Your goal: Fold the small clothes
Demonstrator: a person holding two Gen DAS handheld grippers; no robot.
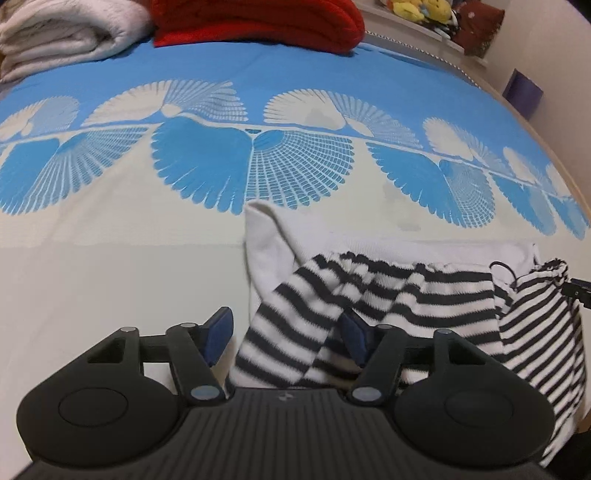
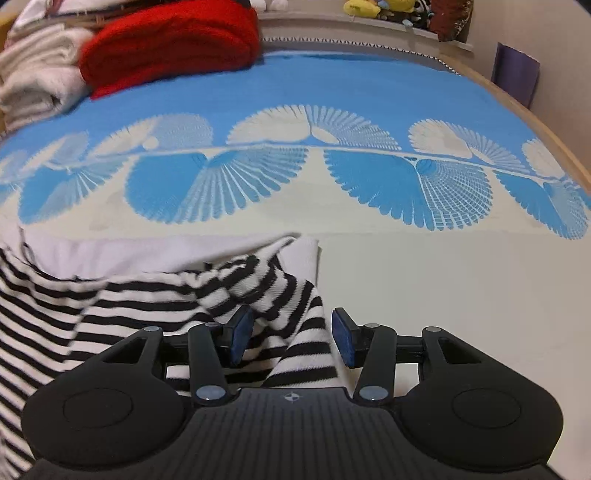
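Observation:
A small black-and-white striped garment (image 1: pixel 388 295) with white parts lies bunched on the bed sheet (image 1: pixel 110 277). In the left wrist view my left gripper (image 1: pixel 286 338) is open, its blue pads (image 1: pixel 218 334) apart, with the garment's left striped end lying between the jaws. In the right wrist view my right gripper (image 2: pixel 290 338) is open too, with the garment's right striped end (image 2: pixel 295 306) between its pads (image 2: pixel 341 341). Neither gripper pinches the cloth. A white flap (image 1: pixel 266 243) sticks up at the garment's far left edge.
The bed has a cream and blue fan-patterned sheet (image 2: pixel 369 110). A folded red blanket (image 1: pixel 258 22) and white blankets (image 1: pixel 62 33) lie at the far end. Soft toys (image 1: pixel 421 9) sit on the headboard shelf. A purple box (image 1: pixel 522 92) stands at far right.

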